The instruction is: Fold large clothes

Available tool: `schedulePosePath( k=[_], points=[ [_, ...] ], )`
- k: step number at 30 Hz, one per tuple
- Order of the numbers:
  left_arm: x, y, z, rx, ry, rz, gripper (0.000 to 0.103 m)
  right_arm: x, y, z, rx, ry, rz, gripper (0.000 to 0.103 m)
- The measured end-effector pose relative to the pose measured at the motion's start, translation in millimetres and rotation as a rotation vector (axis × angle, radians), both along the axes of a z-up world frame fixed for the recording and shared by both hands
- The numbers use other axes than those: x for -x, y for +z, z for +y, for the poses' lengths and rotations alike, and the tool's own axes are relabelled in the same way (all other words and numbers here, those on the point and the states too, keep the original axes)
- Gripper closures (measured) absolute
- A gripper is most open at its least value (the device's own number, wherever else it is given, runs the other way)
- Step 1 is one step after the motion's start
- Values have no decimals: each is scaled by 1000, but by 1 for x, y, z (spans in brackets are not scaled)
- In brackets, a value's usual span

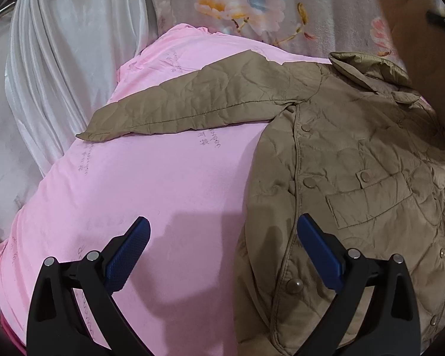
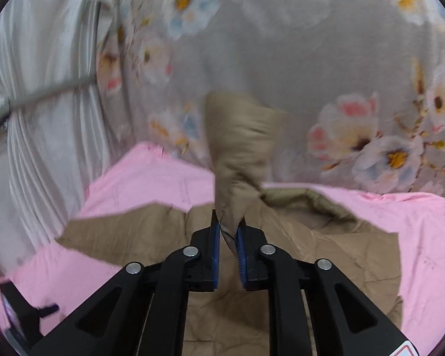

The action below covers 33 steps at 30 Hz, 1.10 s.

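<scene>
A tan quilted jacket (image 1: 356, 178) lies front up on a pink sheet (image 1: 163, 192), its left sleeve (image 1: 192, 103) stretched out flat to the left. My left gripper (image 1: 222, 228) is open and empty, hovering over the sheet just left of the jacket's hem. My right gripper (image 2: 229, 225) is shut on the jacket's other sleeve (image 2: 240, 148) and holds it lifted above the jacket body (image 2: 326, 252), the sleeve end standing up past the fingers. The lifted sleeve also shows at the top right of the left wrist view (image 1: 415, 44).
A floral grey blanket (image 2: 311, 59) lies behind the pink sheet. White satin curtains (image 1: 59, 74) hang at the left. The left gripper's handle (image 2: 20, 311) shows at the lower left of the right wrist view.
</scene>
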State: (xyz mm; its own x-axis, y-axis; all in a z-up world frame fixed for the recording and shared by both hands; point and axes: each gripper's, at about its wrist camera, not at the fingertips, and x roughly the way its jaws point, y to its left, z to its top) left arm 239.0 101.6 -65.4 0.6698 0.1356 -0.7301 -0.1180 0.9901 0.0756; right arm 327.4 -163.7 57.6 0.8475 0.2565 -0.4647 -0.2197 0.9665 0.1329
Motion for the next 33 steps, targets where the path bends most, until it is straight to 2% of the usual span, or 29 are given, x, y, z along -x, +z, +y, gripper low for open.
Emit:
schedulePosePath(
  k=[2,4,5,6,8,11,14,19,23,24,25,26,27,28,29,30,33],
  points=[
    [-4,1,1,16,-15,4,6,7,-16,16,10,31,22,78],
    [-11,5,1,44,-33,1,6,16,-16,15,-8,48,-8,64],
    [-14,7,0,58,-39,-1,6,19,-13,11,-18,38,-30,53],
    [-19,11,-2,81,-51,-3,6,24,-9,0,-33,15,-53,48],
    [-30,17,-7,133,-77,-3,6,27,-9,-20,-59,-29,-59,47],
    [-57,25,-21,226,-127,14,6,28,-22,-61,-69,-134,-21,44],
    [-87,22,-41,308,-172,55,6,29,-57,-116,-145,-254,68,42],
    [-129,-7,-72,444,-203,162,6,27,-128,-197,-285,-441,237,42],
    [-145,-14,-86,458,-175,155,9,15,-167,-230,-405,-495,329,41],
    [-148,-13,-89,449,-166,152,21,11,-172,-234,-427,-498,341,41],
    [-152,-12,-91,433,-160,146,45,5,-178,-237,-443,-496,355,42],
    [-158,-10,-95,398,-150,147,57,-1,-182,-239,-457,-501,365,50],
    [-162,-9,-97,361,-131,147,76,-4,-183,-240,-469,-500,366,72],
    [-165,-7,-97,344,-119,140,89,-11,-184,-240,-471,-496,372,83],
    [-170,-3,-99,322,-118,125,93,-13,-183,-240,-461,-509,368,94],
    [-173,2,-99,308,-126,106,97,-10,-179,-240,-467,-506,338,97],
    [-176,26,-103,246,-140,0,98,5,-149,-234,-469,-472,185,98]
  ],
)
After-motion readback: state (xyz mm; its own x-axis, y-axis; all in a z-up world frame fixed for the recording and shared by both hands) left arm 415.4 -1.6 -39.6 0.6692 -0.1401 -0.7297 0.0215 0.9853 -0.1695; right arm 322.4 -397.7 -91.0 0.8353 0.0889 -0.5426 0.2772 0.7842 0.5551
